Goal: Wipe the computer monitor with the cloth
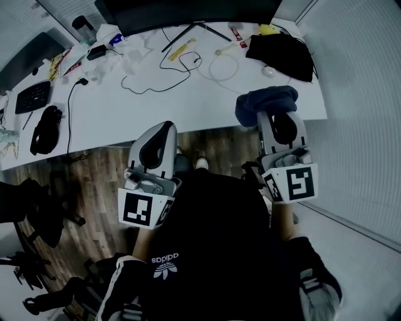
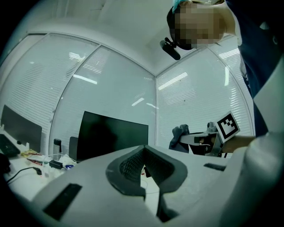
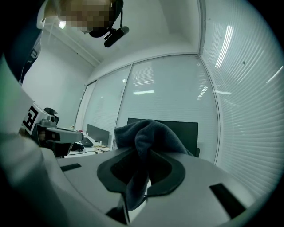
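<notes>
Cloth [image 3: 148, 133] in right claw [image 3: 141, 156] partly hides monitor [image 3: 190, 131].

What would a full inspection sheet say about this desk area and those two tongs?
Surface: white desk, crowded toward the back.
Job's things: dark monitor at the desk's back edge; dark blue cloth, bunched up.
Clutter: black bag, crumpled paper, bottle.
Tongs: left tongs together, nothing between them; right tongs shut on the cloth.
Cables: black cable runs to the front edge; others loop loose mid-desk.
Surroundings: glass walls with blinds, wood floor, dark chairs.
</notes>
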### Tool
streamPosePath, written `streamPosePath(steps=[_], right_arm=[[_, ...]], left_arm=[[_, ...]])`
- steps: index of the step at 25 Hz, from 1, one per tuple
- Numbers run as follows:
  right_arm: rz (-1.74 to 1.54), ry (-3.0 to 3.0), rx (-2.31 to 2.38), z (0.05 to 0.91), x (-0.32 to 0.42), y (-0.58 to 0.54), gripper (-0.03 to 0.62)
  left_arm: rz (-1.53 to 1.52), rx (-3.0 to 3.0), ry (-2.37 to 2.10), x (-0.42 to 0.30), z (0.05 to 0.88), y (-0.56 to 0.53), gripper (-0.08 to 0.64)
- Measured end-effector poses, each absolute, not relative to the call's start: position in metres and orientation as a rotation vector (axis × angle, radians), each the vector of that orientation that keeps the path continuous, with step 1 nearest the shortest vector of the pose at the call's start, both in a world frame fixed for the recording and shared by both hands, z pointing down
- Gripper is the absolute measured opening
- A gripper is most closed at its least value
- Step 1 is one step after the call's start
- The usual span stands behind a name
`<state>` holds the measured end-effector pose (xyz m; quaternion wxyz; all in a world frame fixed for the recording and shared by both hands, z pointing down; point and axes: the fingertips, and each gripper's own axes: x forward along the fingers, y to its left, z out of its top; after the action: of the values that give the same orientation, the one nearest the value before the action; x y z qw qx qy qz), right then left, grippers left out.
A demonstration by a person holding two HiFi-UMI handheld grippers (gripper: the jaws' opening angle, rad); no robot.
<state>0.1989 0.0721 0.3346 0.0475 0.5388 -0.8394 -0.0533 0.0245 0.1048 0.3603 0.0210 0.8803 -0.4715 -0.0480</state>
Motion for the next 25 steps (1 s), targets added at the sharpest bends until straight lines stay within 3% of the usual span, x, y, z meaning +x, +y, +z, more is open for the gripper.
streamPosePath(steps=[8, 25], right_arm=[[-0.001, -2.59, 1.642, 0.351, 0.2, 0.081, 0.048], [-0.004, -2.612, 1.6, 0.352, 0.185, 0.088, 0.048]], left_arm=[[-0.153, 2.773, -1.433, 0.023, 0.351, 0.104, 0.005], [-0.136, 2.747, -1.475, 0.008, 0.356, 0.114, 0.005]])
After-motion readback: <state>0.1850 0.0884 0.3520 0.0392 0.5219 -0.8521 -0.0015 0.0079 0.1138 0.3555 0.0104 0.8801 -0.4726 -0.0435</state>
